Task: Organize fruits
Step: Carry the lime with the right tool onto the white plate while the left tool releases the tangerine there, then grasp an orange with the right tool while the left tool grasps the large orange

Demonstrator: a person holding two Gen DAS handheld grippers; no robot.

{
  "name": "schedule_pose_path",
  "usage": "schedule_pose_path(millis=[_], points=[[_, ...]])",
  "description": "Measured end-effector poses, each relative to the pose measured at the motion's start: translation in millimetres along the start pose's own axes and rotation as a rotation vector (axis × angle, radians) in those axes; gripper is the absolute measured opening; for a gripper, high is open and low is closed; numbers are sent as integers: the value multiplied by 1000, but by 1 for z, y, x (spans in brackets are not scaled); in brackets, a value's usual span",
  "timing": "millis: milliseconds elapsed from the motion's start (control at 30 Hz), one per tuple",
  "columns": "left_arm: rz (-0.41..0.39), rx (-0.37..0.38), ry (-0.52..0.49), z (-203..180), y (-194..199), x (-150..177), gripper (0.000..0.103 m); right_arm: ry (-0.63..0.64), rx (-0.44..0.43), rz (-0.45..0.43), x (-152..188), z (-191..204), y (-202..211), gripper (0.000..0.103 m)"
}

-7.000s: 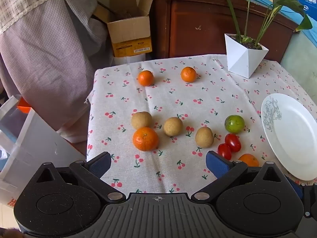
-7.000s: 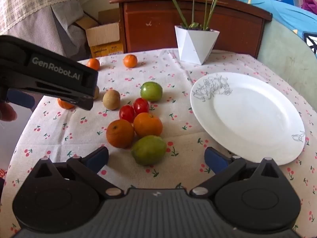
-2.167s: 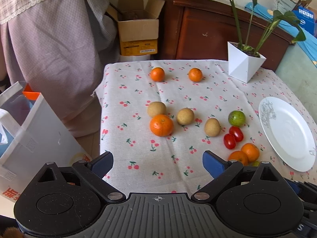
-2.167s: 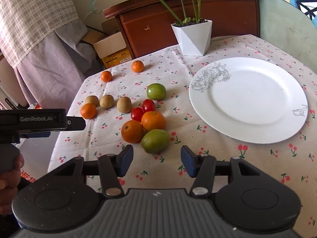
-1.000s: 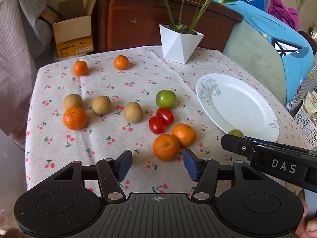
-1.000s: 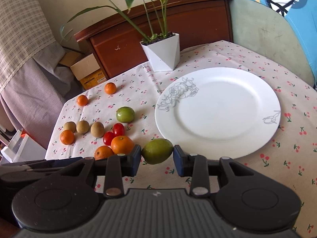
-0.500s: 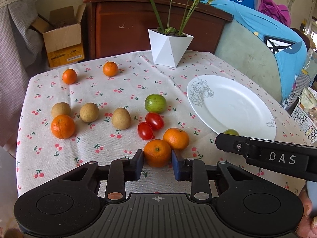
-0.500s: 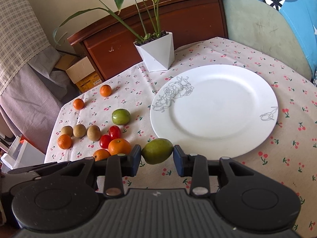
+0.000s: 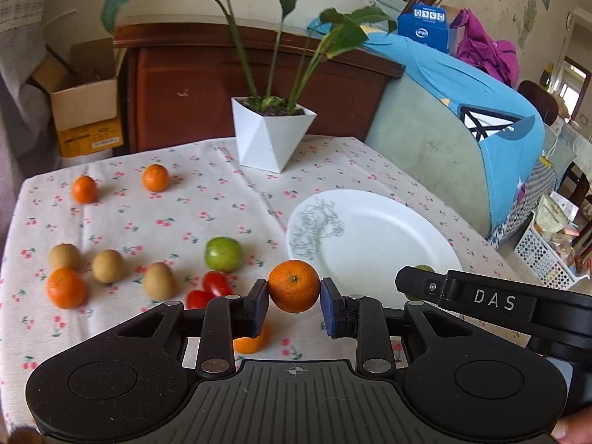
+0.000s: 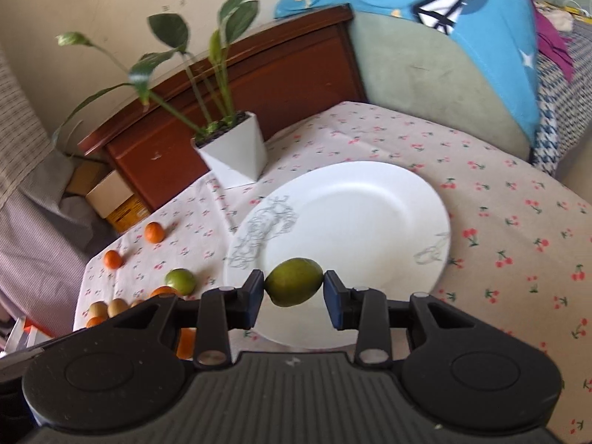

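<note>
Cherry-print tablecloth (image 9: 229, 199) beneath left tongs (image 9: 294, 290) gripping orange (image 9: 293, 285).

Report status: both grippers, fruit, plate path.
Left gripper shut on orange. Right gripper shut on green fruit, over plate. Plate bare, nothing in the way.

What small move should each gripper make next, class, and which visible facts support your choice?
Probably carry both fruits over the plate and lower them. The left gripper is shut on an orange, the right gripper on a green fruit, both lifted clear of the tablecloth, and the plate is bare.
</note>
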State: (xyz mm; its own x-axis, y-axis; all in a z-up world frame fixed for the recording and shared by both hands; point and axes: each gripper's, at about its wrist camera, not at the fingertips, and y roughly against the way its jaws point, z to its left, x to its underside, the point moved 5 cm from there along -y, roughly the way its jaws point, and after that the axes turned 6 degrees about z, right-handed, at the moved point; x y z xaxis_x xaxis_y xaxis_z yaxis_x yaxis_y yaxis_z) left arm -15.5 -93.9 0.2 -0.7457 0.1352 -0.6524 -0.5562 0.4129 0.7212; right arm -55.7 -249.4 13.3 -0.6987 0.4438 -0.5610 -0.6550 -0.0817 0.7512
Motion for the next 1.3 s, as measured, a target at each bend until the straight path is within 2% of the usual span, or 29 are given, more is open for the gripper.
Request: schedule_pose_path(millis=[467, 767, 1000, 1067, 1300], points=[[41, 50, -2, -27, -35, 0, 28, -121, 53, 31, 1, -31, -5, 37], [15, 38, -1, -26, -25, -5, 33, -123, 56, 10, -2, -30, -2, 37], [11, -7, 6, -13, -11, -6, 37, -107, 34, 17, -2, -22, -2, 37], [19, -26, 23, -5, -7, -6, 41, -97, 24, 18, -1, -17, -2, 37], [11, -95, 60, 31, 17, -5, 44, -63, -15, 28, 2, -2, -2, 37]])
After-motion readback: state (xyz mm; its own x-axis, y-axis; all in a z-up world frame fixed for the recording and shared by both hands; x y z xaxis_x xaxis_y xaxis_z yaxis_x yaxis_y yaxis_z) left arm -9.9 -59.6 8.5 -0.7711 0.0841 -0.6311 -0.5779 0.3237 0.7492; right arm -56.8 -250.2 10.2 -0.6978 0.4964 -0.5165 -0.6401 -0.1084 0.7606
